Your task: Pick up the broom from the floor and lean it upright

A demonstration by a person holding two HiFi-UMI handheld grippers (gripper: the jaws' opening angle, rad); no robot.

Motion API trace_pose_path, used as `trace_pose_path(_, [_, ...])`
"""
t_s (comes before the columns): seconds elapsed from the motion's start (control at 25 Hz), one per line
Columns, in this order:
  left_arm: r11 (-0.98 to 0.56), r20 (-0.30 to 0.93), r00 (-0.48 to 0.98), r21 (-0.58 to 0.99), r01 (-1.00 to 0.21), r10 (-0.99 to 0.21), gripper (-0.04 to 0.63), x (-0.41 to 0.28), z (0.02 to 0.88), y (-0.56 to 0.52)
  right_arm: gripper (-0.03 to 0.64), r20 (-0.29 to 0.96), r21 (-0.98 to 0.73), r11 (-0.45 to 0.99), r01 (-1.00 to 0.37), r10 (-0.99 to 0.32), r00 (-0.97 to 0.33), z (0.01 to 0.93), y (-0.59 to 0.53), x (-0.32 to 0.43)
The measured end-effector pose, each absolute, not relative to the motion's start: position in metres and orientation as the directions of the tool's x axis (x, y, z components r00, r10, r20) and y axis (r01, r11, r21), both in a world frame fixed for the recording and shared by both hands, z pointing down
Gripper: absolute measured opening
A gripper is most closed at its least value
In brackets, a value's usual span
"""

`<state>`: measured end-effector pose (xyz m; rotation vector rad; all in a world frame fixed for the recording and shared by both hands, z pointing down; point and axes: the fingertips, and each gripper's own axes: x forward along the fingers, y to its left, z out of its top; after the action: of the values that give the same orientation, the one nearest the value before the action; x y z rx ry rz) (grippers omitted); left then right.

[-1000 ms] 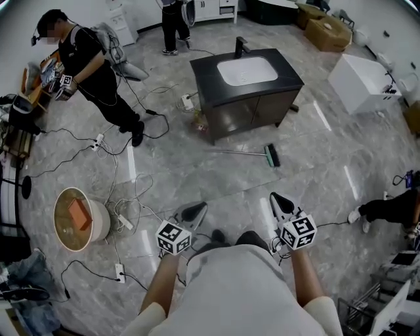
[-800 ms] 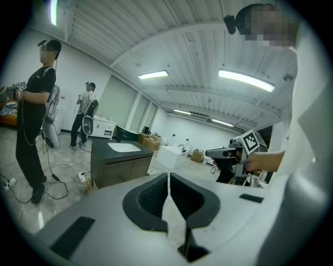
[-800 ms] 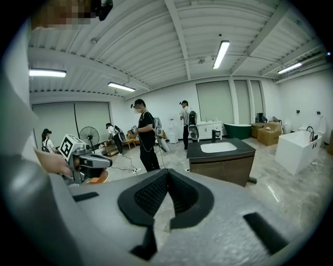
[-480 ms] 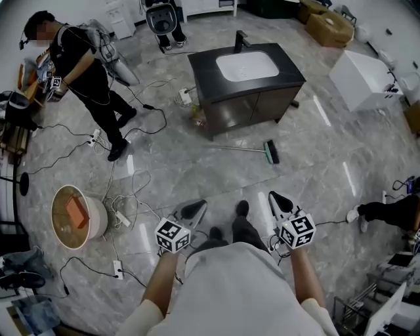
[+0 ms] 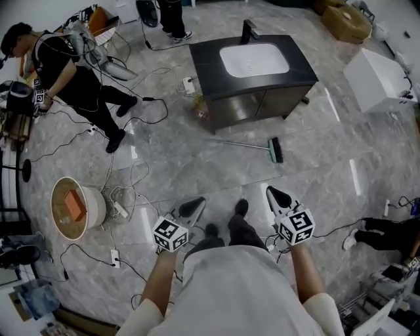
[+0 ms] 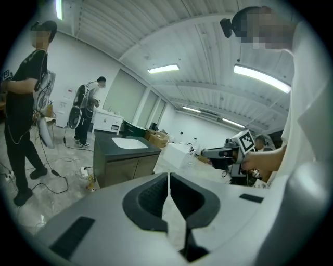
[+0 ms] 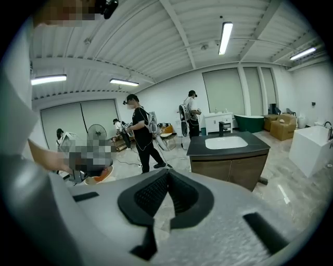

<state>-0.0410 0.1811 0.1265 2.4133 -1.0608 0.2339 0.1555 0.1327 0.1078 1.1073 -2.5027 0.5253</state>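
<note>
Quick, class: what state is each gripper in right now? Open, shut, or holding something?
Left gripper: shut, jaws together, holding nothing.
Right gripper: shut, jaws together, holding nothing.

Left gripper point(image 5: 197, 204) fingers together; right gripper point(image 5: 272, 192) likewise (both empty).

A glossy grey marble-patterned floor point(image 5: 328, 190) spreads through the room, with cables point(image 5: 133, 187) trailing over its left side. At the far middle stands a dark vanity cabinet point(image 5: 262, 108) with a white basin point(image 5: 254, 59) and a black tap point(image 5: 248, 29). A white box point(image 5: 380, 75) sits far right, with cardboard boxes point(image 5: 354, 20) beyond it. Strip lights point(image 7: 225, 36) line the white ribbed ceiling point(image 7: 156, 47).
</note>
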Motion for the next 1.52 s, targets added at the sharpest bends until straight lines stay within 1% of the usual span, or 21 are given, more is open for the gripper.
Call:
trace_pose_path(0.4, [-0.498, 0.391, 0.611, 0.357, -0.79, -0.689, 0.014, -0.011, 0.168, 0.074, 0.002, 0.485, -0.219, 0.704, -0.676, -0.522, -0.701, 0.158, 0.014, 0.182])
trace_pose_path(0.64, [-0.394, 0.414, 0.538, 0.386, -0.834, -0.734, 0.014, -0.01, 0.215, 0.035, 0.002, 0.508, -0.297, 0.723, -0.624, -0.433, -0.744, 0.215, -0.018, 0.176])
trace_pose_path(0.8, [-0.363, 0.428, 0.525, 0.406, -0.839, -0.735, 0.014, -0.011, 0.241, 0.022, 0.002, 0.522, -0.328, 0.724, -0.607, -0.397, -0.755, 0.245, -0.033, 0.167])
trace_pose_path(1.16, [-0.38, 0.448, 0.538, 0.398, -0.835, -0.714, 0.014, -0.042, 0.319, -0.025, 0.002, 0.553, -0.306, 0.755, -0.58, -0.355, -0.754, 0.314, -0.093, 0.124])
trace_pose_path(1.52, [-0.376, 0.441, 0.554, 0.429, -0.821, -0.706, 0.014, -0.086, 0.453, -0.057, 0.002, 0.565, -0.321, 0.766, -0.557, -0.317, -0.761, 0.44, -0.128, 0.057])
